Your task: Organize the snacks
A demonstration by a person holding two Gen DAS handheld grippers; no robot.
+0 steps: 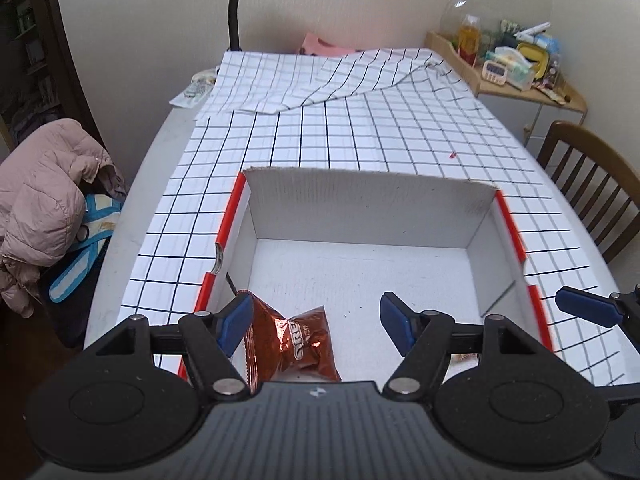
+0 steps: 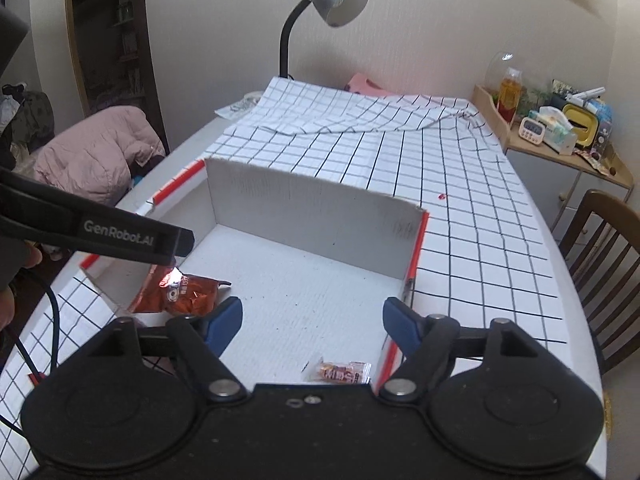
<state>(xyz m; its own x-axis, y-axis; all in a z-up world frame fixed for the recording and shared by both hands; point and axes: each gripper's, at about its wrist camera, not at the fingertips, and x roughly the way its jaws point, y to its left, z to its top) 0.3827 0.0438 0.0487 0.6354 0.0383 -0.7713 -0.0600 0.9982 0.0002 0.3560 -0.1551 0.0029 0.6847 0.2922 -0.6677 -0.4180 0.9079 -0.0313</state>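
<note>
A white cardboard box (image 1: 360, 208) with red-edged side walls sits open on the checked tablecloth. In its near left corner lies a shiny orange-brown snack bag (image 1: 292, 344), loose on the floor of the box. My left gripper (image 1: 314, 322) hangs open above that bag, and neither pad touches it. In the right wrist view the same box (image 2: 312, 208) holds the bag (image 2: 180, 294) at its left, and a small clear-wrapped orange snack (image 2: 342, 372) lies at the near right. My right gripper (image 2: 312, 326) stands open over the box floor with nothing between its fingers.
The left gripper's arm (image 2: 100, 232) crosses the left of the right wrist view. A desk lamp (image 2: 332, 0) stands at the table's far end. A shelf of clutter (image 2: 560, 128) and a wooden chair (image 2: 600, 264) are on the right, and a pink jacket (image 1: 44, 200) lies left.
</note>
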